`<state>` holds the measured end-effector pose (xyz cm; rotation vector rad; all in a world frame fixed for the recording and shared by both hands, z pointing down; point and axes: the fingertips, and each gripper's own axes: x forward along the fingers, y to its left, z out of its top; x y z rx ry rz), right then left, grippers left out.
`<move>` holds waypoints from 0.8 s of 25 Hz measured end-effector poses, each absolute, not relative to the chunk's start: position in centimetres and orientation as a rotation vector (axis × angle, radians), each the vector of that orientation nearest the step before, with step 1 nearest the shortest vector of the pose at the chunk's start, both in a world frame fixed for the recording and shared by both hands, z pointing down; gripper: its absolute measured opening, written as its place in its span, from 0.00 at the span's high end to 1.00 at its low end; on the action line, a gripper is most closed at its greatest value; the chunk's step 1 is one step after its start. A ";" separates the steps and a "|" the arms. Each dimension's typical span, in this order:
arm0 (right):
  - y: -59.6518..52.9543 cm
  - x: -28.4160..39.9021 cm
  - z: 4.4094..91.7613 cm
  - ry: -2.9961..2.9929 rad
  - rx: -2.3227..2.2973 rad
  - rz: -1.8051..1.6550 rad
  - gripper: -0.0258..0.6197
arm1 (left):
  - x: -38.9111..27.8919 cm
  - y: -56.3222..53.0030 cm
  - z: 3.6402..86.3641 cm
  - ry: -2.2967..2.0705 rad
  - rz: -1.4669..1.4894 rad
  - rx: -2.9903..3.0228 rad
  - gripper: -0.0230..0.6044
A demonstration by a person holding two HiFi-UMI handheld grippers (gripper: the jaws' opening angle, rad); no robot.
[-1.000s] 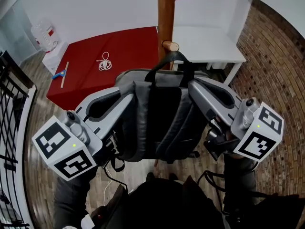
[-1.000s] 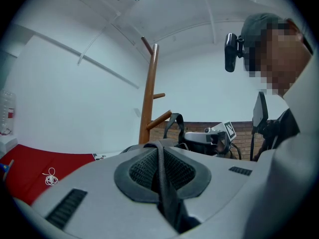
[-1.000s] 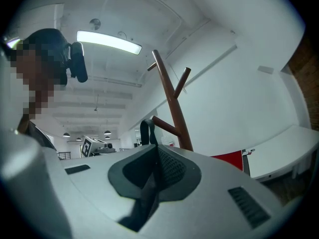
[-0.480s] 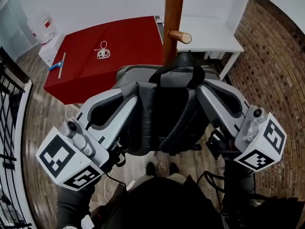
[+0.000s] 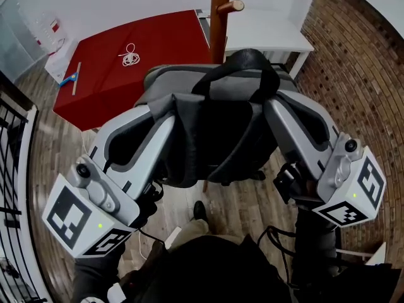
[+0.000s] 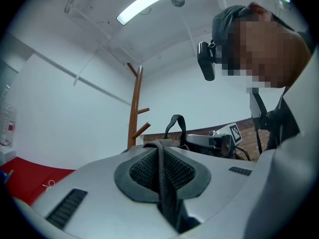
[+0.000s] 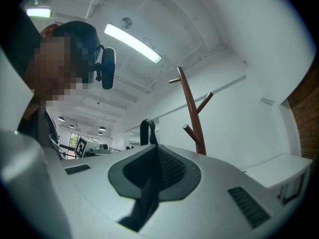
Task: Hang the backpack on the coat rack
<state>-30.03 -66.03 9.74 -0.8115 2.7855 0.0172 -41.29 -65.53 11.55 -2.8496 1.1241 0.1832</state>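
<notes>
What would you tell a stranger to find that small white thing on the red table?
Start at the red table left of the wooden coat rack. Near its middle lies a small coil of white cord. Unlike the straight stick with a blue piece by the table's left edge, it is white and looped.

Wood-plank floor (image 5: 57,156) is carrying everything here. 1 red-covered table (image 5: 164,43) is standing on it at upper left. 2 items are lying on the red top: a coiled white cord (image 5: 129,54) near the middle, and a wooden stick with a blue end (image 5: 75,77) at the left edge, well apart from the cord. 1 white table (image 5: 271,33) is standing just right of the red one. The coat rack (image 5: 220,17) post is rising between them, its base hidden. A dark shoe (image 5: 199,210) is resting on the planks at bottom centre.
</notes>
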 end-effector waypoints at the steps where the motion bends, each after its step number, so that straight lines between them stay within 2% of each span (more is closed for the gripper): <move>1: -65.0 -29.8 9.8 2.784 -0.805 0.028 0.94 | -41.0 -64.5 11.6 1.130 0.188 -2.838 0.89; 11: -55.0 -29.2 13.4 2.825 -0.766 -0.051 0.94 | -40.4 -53.7 15.4 1.260 0.168 -2.835 0.89; 20: -49.0 -30.5 21.7 2.853 -0.778 -0.105 0.94 | -41.6 -47.6 23.9 1.357 0.160 -2.835 0.89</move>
